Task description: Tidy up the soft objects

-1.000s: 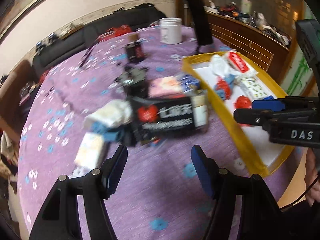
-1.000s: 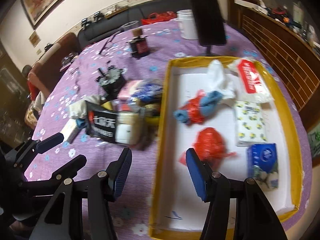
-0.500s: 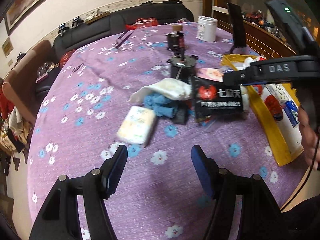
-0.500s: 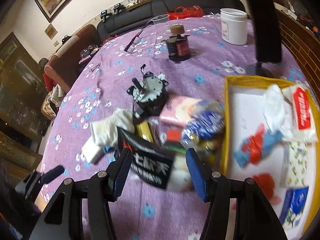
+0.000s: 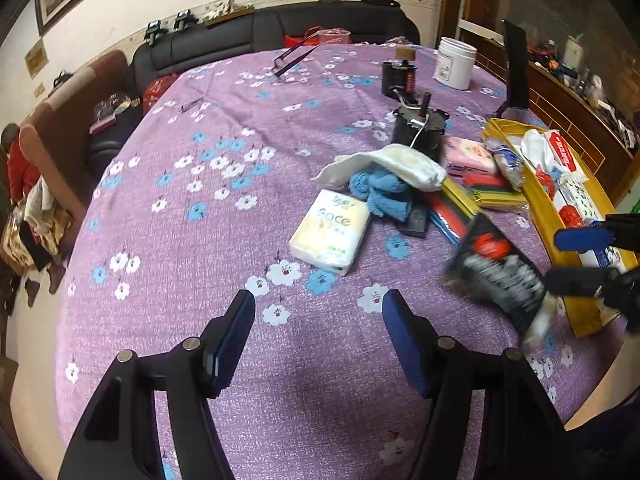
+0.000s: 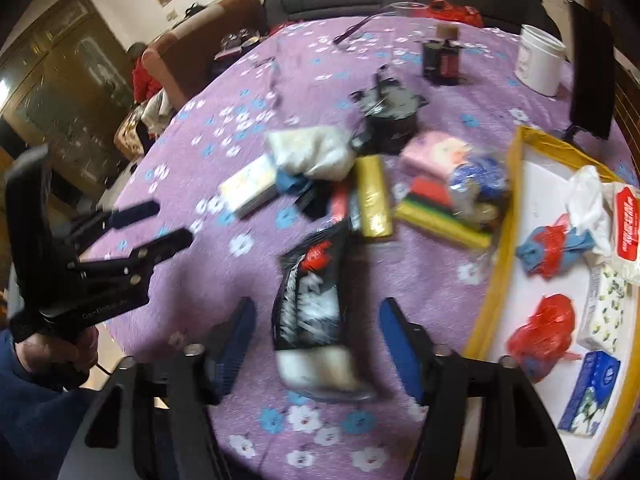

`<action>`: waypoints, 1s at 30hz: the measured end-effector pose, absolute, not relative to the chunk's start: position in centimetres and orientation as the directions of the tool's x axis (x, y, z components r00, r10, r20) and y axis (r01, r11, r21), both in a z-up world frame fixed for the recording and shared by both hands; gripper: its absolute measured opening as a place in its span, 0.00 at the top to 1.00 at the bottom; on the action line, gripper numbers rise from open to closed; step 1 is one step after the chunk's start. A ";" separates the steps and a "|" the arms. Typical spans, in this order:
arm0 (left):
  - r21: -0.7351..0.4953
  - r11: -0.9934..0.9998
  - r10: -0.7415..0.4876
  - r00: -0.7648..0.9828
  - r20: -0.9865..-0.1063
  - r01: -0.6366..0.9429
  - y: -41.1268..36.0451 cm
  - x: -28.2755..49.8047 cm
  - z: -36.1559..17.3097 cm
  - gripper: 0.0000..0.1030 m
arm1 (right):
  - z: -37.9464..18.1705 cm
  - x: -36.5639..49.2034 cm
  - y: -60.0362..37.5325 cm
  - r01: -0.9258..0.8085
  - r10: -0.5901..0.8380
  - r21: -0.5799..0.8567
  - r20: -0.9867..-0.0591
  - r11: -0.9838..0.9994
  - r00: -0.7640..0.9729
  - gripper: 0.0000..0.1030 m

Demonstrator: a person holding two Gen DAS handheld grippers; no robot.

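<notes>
Black packet (image 6: 312, 300) shifted, between right tool (image 6: 314, 332) pads

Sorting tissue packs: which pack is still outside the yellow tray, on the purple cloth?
The cream-yellow tissue pack printed "Face", lying beside the blue cloth. The lemon-print pack and blue pack already lie in the yellow tray.

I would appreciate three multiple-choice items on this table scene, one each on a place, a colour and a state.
1. Where does the white cloth lie?
A. draped over the blue cloth
B. inside the tray
C. under the white jar
2. What colour is the tray's rim?
A. green
B. yellow
C. grey
3. How does the left gripper stand?
A. shut on the tissue pack
B. open and empty
C. shut on the cloth

Answers: 1 A, the white cloth covers the blue one's top; 2 B, the rim shows yellow; 3 B, only tablecloth shows between its fingers.
</notes>
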State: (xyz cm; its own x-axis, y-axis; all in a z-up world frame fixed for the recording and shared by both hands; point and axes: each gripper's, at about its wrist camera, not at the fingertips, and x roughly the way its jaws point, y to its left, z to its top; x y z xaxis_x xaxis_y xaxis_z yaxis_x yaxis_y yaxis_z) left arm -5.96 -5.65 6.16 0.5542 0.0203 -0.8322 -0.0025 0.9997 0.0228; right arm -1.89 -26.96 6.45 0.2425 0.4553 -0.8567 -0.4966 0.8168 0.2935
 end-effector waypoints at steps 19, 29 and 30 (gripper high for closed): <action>0.001 0.999 -0.019 0.506 -0.862 0.040 -5.2 -3.4 5.3 0.29 | 2.9 -2.8 -25.0 -0.471 0.340 0.206 -0.915 0.857 0.219 0.52; 0.028 0.996 -0.012 0.415 -0.910 0.090 -5.5 2.9 2.0 0.26 | 1.8 -3.7 -26.8 -0.430 0.332 0.219 -0.920 0.876 0.209 0.52; 0.030 0.995 -0.011 0.405 -0.914 0.093 -5.5 3.3 1.6 0.26 | 1.8 -3.7 -26.9 -0.425 0.332 0.219 -0.920 0.878 0.210 0.52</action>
State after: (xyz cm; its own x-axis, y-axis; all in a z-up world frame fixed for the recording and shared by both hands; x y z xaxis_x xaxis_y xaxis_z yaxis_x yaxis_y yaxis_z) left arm 3.27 -5.48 1.58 0.4047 -0.0105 -0.9144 0.0926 0.9953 0.0296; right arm -3.71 -26.95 1.81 0.2105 0.3316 -0.9196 -0.4249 0.8782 0.2194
